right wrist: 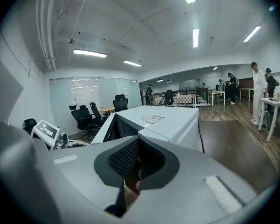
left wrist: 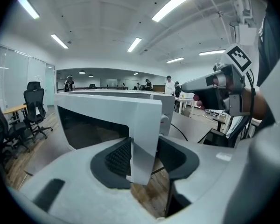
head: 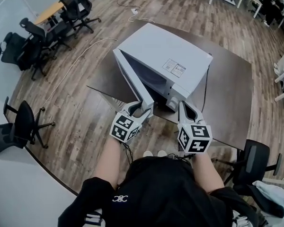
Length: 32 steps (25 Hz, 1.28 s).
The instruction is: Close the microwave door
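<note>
White and boxy, the microwave (head: 165,56) sits on the left part of a dark brown tabletop (head: 227,93), its front turned toward the near edge, with the wider run of tabletop to its right. The microwave door (head: 132,79) is hinged at the oven's front left corner and stands swung out, leaving a wedge of open space before the dark cavity. Its free edge reaches about as far as the tabletop's near edge. The left gripper (head: 141,110) is clenched on that free edge: in the left gripper view the door's edge fills the space between the jaws and both pads look to lie against it. The right gripper (head: 185,109) hangs just beside the oven's front right corner, over the near edge, its jaws together with nothing between them. The two grippers are well apart, across the width of the oven's mouth. Beyond the tabletop's left corner is wood floor (head: 85,112), crossed by a pale cable (head: 75,60), with black office chairs (head: 23,122) farther out.
</note>
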Tool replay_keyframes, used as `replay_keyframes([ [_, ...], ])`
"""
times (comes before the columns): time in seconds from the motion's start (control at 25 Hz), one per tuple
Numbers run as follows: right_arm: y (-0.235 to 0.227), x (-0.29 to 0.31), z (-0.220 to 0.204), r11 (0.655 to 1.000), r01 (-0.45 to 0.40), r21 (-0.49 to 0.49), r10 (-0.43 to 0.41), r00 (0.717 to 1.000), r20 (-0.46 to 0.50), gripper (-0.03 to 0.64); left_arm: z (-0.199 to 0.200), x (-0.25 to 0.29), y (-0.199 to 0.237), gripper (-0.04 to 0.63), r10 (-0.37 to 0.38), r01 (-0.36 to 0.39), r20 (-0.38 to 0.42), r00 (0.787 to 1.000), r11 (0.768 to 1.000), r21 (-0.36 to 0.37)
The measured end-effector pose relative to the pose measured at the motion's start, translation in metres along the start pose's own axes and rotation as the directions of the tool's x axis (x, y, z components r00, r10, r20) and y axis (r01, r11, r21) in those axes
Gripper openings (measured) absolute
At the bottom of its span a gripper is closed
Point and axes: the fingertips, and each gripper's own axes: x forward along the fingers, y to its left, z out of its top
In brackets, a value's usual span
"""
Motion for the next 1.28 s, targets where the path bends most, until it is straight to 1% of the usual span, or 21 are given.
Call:
replay_keyframes([
  [0.24,-0.024,-0.015,0.000,0.998,0.054,0.016,-0.054,0.999,0.009,0.009,0.009,0.019,-0.005,0.178,0.029,-0.029,-0.001,1.000,1.000,0.010],
  [0.44,-0.039,-0.025,-0.003,0.996,0.086,0.024,-0.087,0.996,0.013,0.009,0.015,0.034,-0.008,0.175,0.048,-0.048,0.003,0.999,0.999,-0.005],
  [0.8,-0.072,-0.044,-0.007,0.989,0.141,0.040,-0.141,0.990,0.008,0.009,0.031,0.065,-0.011,0.176,0.097,-0.098,-0.013,0.995,0.995,-0.025],
  [1.08,-0.091,-0.048,-0.008,0.985,0.167,0.050,-0.167,0.986,0.000,0.009,0.042,0.084,-0.012,0.179,0.105,-0.105,-0.013,0.994,0.994,-0.022],
  [1.28,-0.103,-0.047,-0.009,0.982,0.181,0.058,-0.181,0.983,-0.004,0.009,0.043,0.087,-0.011,0.184,0.082,-0.082,-0.013,0.997,0.996,-0.017],
])
